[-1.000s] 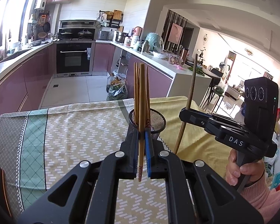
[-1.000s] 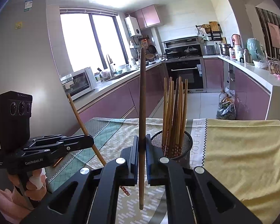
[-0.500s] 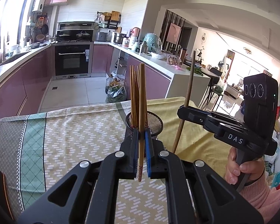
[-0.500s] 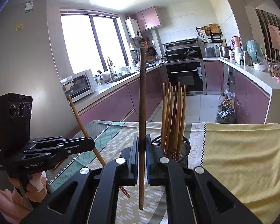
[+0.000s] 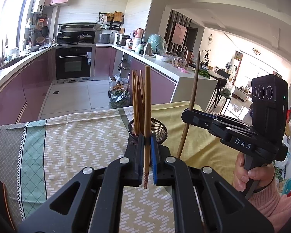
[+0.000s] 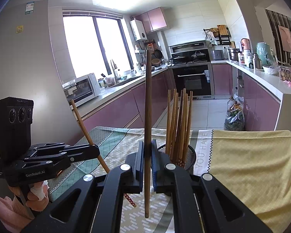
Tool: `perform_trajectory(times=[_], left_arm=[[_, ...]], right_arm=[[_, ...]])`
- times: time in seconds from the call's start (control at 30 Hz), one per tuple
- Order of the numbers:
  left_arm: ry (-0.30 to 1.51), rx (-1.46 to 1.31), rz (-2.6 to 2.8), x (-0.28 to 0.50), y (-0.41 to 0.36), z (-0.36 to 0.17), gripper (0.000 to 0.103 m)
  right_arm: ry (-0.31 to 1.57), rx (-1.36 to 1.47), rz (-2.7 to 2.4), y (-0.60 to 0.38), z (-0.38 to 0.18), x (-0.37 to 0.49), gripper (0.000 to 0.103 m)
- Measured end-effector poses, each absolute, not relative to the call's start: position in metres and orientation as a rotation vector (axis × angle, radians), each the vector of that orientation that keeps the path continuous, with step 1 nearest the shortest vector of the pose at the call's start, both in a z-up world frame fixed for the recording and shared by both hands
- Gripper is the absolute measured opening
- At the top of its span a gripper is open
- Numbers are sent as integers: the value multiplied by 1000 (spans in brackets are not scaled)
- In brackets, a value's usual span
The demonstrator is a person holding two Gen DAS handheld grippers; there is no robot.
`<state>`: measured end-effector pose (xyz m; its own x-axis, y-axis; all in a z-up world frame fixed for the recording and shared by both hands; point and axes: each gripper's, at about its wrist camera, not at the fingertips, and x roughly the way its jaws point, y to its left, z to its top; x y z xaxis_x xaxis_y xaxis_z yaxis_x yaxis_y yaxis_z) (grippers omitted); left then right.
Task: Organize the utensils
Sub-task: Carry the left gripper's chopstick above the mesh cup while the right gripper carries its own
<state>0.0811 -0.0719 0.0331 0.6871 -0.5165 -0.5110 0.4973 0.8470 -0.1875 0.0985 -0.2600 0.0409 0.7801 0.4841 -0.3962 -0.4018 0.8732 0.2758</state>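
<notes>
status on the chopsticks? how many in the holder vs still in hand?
Done: a bunch of light wooden chopsticks stands upright in the black mesh holder; exact count unclear. In hand: left gripper clamps one light chopstick, right gripper clamps a darker brown chopstick. Left: both still need dropping into the holder; none seen loose on the patterned tablecloth.

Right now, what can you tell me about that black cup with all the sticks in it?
The black mesh cup is a round holder of fine wire netting, standing upright on the patterned tablecloth. Several light wooden chopsticks stand inside, fanning slightly, patterned tips down. Neither tool seems to touch it.
</notes>
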Motion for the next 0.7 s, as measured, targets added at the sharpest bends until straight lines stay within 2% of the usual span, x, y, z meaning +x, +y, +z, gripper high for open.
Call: perform_trajectory(times=[0.7], left_arm=[[580,-38,-583,85,-75,40,7]], right_arm=[[465,181,475,-264,47,101,6]])
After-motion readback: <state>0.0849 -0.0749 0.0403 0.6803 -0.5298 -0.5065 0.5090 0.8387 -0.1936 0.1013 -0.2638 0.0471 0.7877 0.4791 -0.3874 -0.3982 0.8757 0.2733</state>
